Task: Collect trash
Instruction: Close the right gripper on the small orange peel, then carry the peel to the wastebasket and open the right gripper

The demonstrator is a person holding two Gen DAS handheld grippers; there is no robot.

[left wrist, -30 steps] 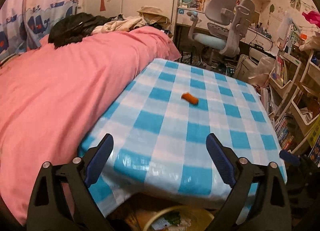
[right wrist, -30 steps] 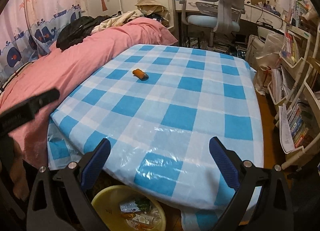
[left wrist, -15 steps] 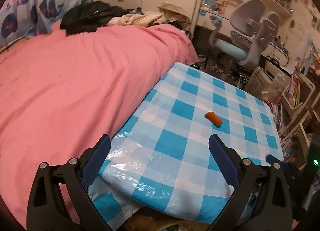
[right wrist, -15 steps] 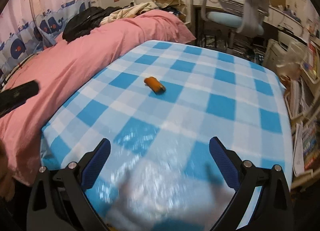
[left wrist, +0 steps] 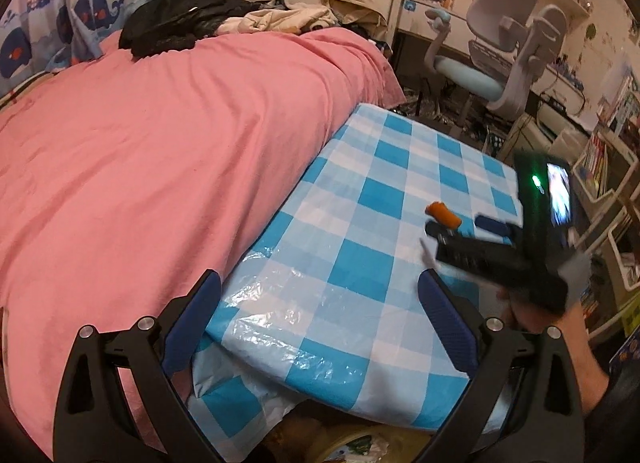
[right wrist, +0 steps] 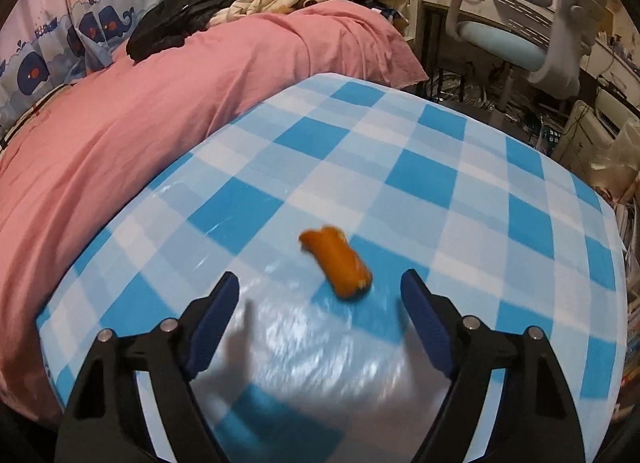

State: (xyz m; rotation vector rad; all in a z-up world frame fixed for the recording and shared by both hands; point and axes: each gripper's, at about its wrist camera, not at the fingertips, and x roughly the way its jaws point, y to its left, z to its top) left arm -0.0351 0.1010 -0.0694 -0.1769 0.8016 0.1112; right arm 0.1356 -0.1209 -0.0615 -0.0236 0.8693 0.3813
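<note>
One small orange wrapper [right wrist: 336, 261], crumpled, oblong, on checked tablecloth [right wrist: 420, 175]

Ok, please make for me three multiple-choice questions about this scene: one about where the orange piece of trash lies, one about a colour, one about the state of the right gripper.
1. Where does the orange trash piece lie?
A. On the checked tablecloth
B. On the pink bed cover
C. On the desk chair seat

2. What colour are the pads on the fingers of the right gripper?
A. Red
B. Dark blue
C. Yellow

3. In what state is the right gripper?
A. Shut on the trash piece
B. Shut and holding nothing
C. Open, with the trash piece just ahead of its fingers

Answers:
1. A, since blue and white squares surround the piece in both views.
2. B, since both pads show dark blue against the black frame.
3. C, since the fingers stand wide apart and neither touches the piece.
</note>
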